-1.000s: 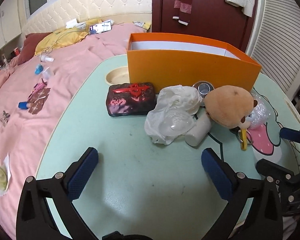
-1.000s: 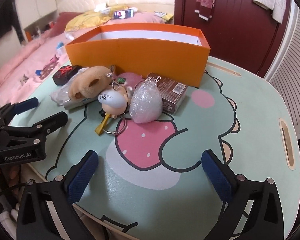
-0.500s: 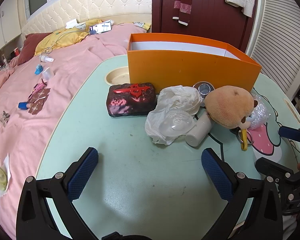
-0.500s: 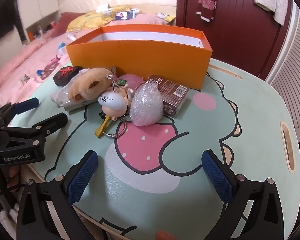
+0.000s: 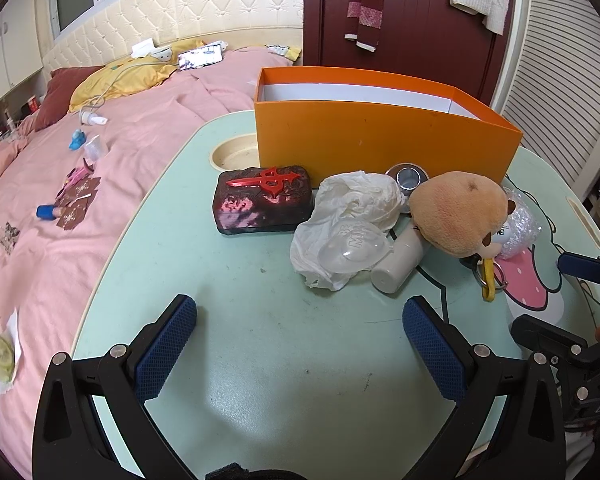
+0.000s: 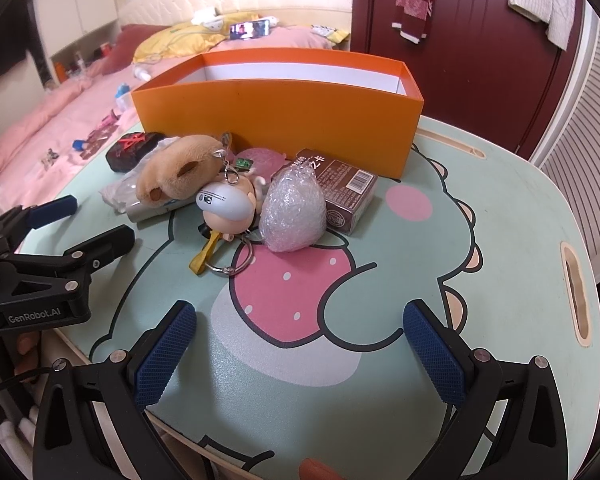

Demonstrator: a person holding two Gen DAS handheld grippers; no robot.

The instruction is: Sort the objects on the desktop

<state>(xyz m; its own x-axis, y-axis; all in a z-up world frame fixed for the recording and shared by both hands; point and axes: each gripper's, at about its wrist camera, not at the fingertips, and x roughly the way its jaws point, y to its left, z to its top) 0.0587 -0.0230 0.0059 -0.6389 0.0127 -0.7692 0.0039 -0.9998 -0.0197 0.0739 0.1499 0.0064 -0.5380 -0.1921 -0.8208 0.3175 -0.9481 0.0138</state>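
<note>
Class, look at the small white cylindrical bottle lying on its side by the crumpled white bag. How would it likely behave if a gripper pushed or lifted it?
The small white cylindrical bottle lies on its side, so a nudge would probably roll it. Its smooth rigid-looking wall may slip between pads. The crumpled white plastic bag touches it and might drag along.

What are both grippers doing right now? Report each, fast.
Left gripper: open, holding nothing.
Right gripper: open, holding nothing.
</note>
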